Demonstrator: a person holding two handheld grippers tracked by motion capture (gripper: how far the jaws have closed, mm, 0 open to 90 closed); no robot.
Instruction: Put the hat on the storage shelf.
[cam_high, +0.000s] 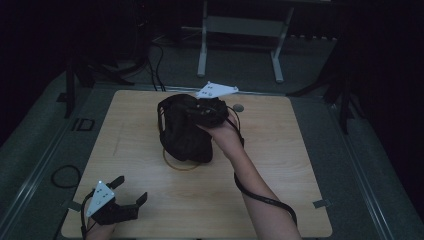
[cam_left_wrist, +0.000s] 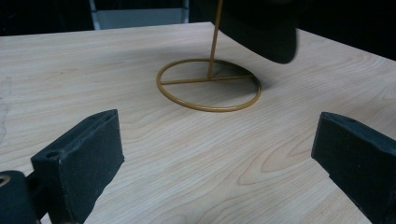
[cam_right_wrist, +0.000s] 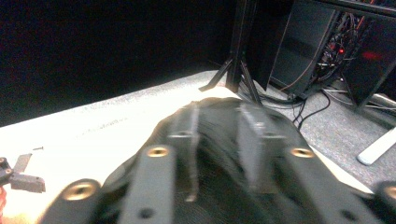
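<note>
The right gripper (cam_high: 192, 111) sits on top of a black hat (cam_high: 184, 131) that hangs on a thin gold stand (cam_left_wrist: 208, 83) near the middle of the wooden table (cam_high: 280, 165). In the right gripper view its two jaws lie against the hat's dark crown (cam_right_wrist: 219, 154) with a gap between them, the picture blurred; they are parted rather than pinched together, and whether the pads are pressing on the fabric cannot be told. The hat lies directly under and ahead of this gripper, the person's right hand (cam_high: 224, 134) just behind it. The left gripper (cam_high: 131, 192) rests low at the near left corner of the table, well apart from the hat, its jaws spread wide with nothing between them. From the left gripper view, the stand's round wire base lies ahead of the jaws on the bare wood, its upright rod rising from the crossbar, and the hat's lower edge (cam_left_wrist: 271, 32) hangs above and slightly beyond the ring.
</note>
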